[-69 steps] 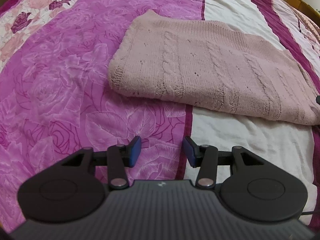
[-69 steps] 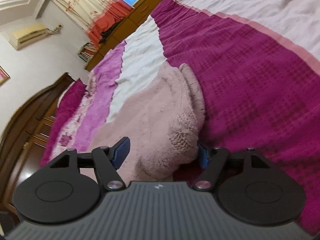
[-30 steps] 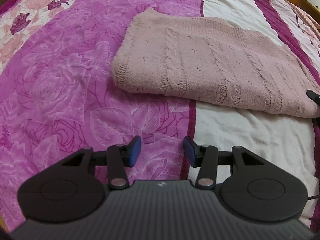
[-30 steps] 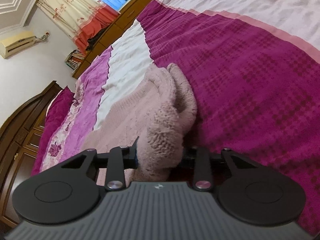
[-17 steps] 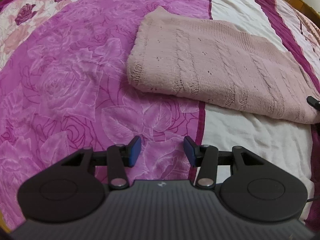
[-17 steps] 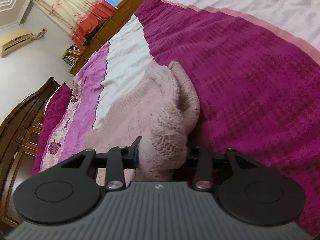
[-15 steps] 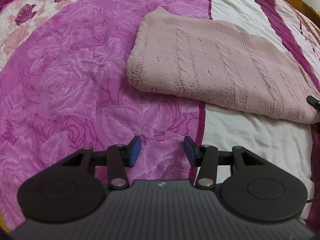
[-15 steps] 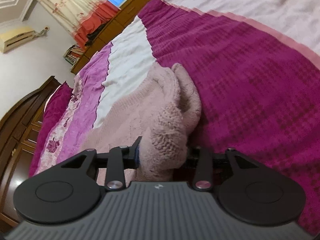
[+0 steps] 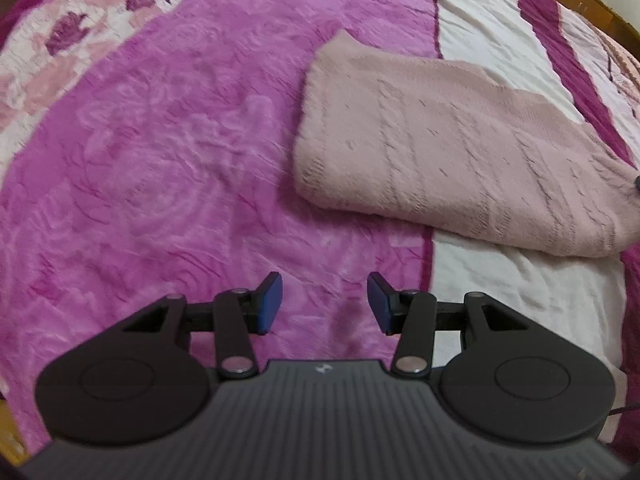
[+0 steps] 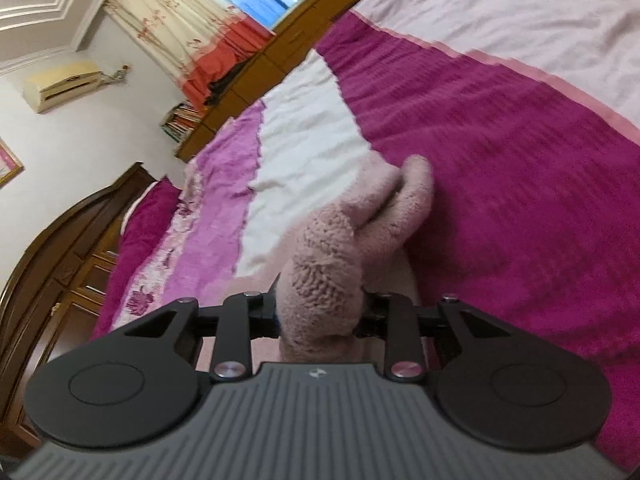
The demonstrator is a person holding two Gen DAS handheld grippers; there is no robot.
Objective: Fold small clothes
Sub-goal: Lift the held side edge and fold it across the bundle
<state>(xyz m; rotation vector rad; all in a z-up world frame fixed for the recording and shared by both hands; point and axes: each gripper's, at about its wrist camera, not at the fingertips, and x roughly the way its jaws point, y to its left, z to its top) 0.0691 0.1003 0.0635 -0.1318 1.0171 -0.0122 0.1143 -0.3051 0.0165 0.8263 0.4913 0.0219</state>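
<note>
A pale pink knitted sweater [image 9: 448, 148] lies folded on the bed, at the right of the left wrist view. My left gripper [image 9: 324, 304] is open and empty, hovering over the bedspread, short of the sweater's near left corner. My right gripper [image 10: 320, 312] is shut on the sweater's bunched end [image 10: 328, 280] and lifts it off the bed; the pads are hidden by the knit. A dark tip of the right gripper [image 9: 636, 182] shows at the sweater's right end in the left wrist view.
The bed is covered by a bedspread [image 9: 160, 152] with magenta, pink rose and white stripes. A dark wooden headboard [image 10: 80, 232] stands at the left of the right wrist view. A wooden cabinet [image 10: 256, 76] and curtains [image 10: 192, 32] stand beyond the bed.
My right gripper closed on the sweater's end and has raised it higher. My left gripper has shifted left, so the sweater sits further right in its view.
</note>
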